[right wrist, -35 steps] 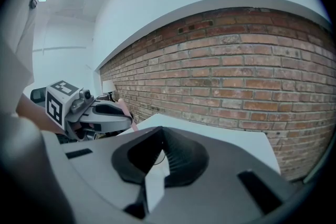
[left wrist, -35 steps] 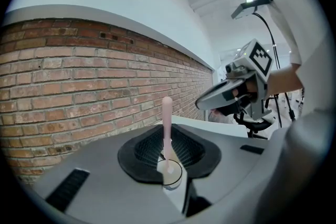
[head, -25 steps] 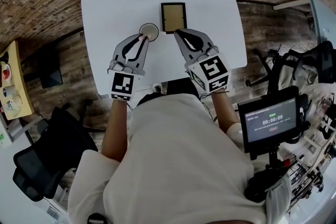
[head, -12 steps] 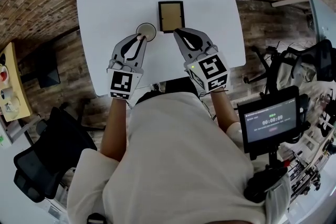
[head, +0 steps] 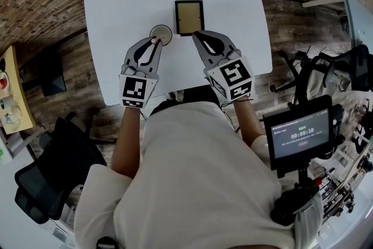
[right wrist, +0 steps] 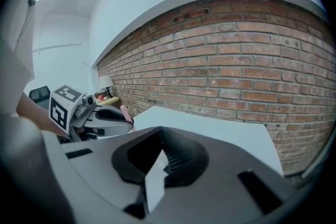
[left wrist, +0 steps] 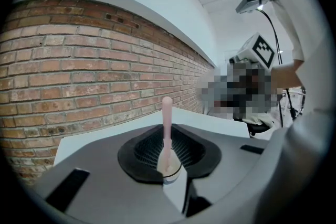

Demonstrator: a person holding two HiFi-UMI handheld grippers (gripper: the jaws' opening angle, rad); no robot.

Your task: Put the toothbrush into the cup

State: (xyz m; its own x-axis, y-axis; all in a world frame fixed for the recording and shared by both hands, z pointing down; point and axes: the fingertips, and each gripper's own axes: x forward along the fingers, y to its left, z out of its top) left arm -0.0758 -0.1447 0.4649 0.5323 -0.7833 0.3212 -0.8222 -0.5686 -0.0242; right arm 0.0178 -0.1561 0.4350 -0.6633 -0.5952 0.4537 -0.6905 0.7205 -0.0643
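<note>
My left tongs [head: 153, 42], clamped on the toothbrush [left wrist: 166, 123], have barely shifted and hang beside the cup [head: 167, 30]. Insertion is pending. My right tongs [head: 199, 37] are closed and empty.

One toothbrush [left wrist: 167, 126], one cup [head: 162, 32], one picture frame [head: 190, 17], one white table [head: 116, 9], one screen [head: 300, 137]

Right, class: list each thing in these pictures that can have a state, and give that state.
toothbrush: clamped upright between the left jaws
left gripper: shut on the toothbrush
right gripper: shut, holding nothing
cup: upright on the table, open at the top
picture frame: lying flat
screen: switched on
</note>
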